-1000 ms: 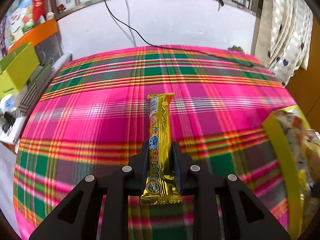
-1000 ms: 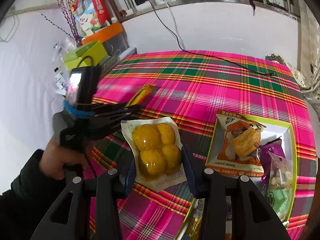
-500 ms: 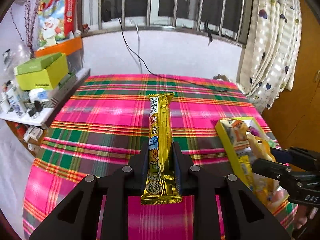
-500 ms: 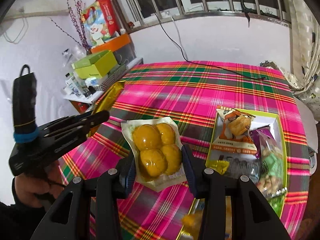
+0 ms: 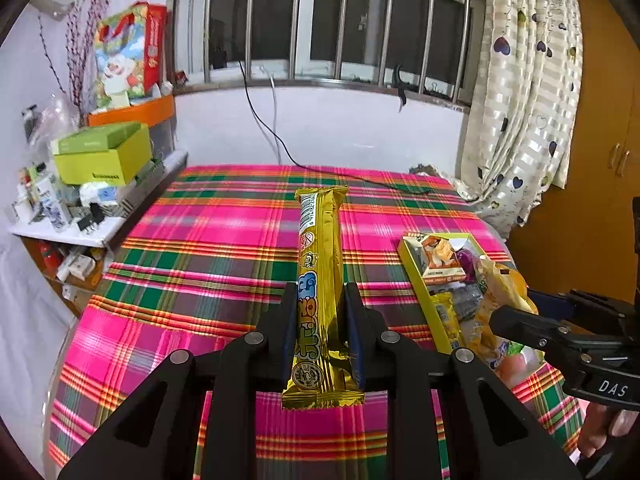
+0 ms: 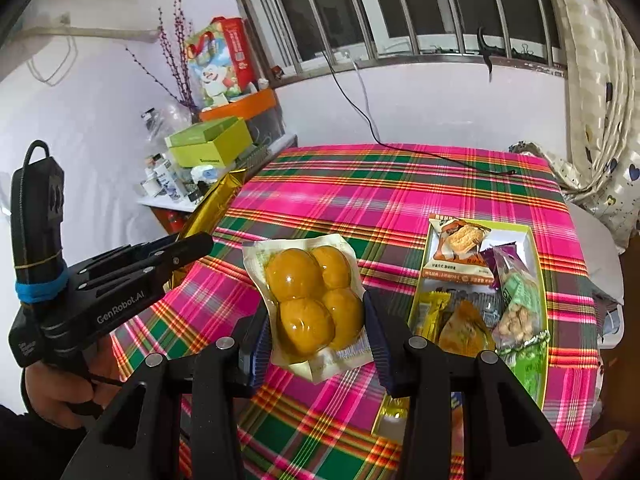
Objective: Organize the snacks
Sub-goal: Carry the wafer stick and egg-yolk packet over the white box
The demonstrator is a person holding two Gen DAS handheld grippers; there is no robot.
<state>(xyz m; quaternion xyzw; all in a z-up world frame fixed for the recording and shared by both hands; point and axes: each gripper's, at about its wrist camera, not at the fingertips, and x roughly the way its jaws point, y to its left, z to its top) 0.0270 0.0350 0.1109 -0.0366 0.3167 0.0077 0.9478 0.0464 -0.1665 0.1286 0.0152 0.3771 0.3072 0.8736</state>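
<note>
My left gripper (image 5: 320,308) is shut on a long gold snack bar (image 5: 320,264) and holds it in the air above the plaid tablecloth (image 5: 224,240). My right gripper (image 6: 318,320) is shut on a clear pack of yellow egg yolks (image 6: 314,300), also lifted off the table. In the right wrist view the left gripper (image 6: 188,244) shows at the left with the gold snack bar (image 6: 216,204) sticking out of it. The yellow-green tray (image 6: 536,256) of packed snacks lies on the table to the right; from the left wrist view the tray (image 5: 412,264) sits behind the right gripper (image 5: 504,312).
A black cable (image 6: 440,156) runs across the far side of the table. A cluttered white shelf (image 5: 68,228) with green boxes (image 5: 104,156) stands left of the table. Curtains (image 5: 520,100) hang at the right, a barred window at the back.
Both grippers have risen and pulled back from the table with their snacks still gripped. The window and shelf have come into view, and the right gripper now shows in the left wrist view.
</note>
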